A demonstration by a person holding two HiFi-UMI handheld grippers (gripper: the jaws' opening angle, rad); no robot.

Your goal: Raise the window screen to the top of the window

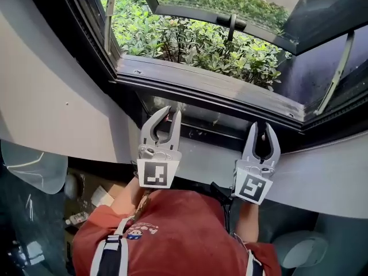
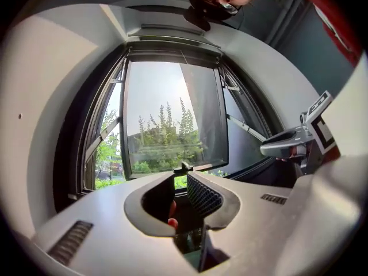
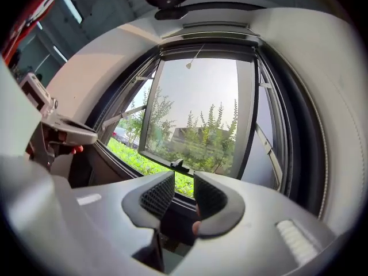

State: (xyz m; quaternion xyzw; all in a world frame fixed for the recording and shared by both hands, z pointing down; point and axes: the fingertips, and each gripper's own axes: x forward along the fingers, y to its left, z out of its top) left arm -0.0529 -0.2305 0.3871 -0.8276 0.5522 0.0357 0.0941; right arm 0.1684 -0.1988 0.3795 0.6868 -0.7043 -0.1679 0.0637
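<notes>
Head view: we see the left gripper (image 1: 171, 112) at about 7 o'clock from centre and the right gripper (image 1: 261, 126) at about 4 o'clock. Both point toward 12 o'clock at the window's lower frame (image 1: 207, 88). Neither touches the frame.

Left gripper: in its own view the fingers are partly apart, with only the frame and greenery showing through the gap. It grips nothing. Right gripper: the gap is a bit wider, also with only background in it, so it is empty too. Each marker cube (image 1: 156, 173) sits at the 6 o'clock end of its gripper, just above the person's red shirt (image 1: 178, 229).

In the right gripper view the window screen (image 3: 210, 46) appears gathered at 12 o'clock, tight against the top of the window. We read this from the stacked bars there. A thin pull cord (image 3: 194, 57) hangs from it toward 7 o'clock. Below it the opening shows sky and trees.

The glass sash (image 1: 224, 16) is swung outward at 12 o'clock in the head view. Shrubs (image 1: 190, 39) lie below it outside.
</notes>
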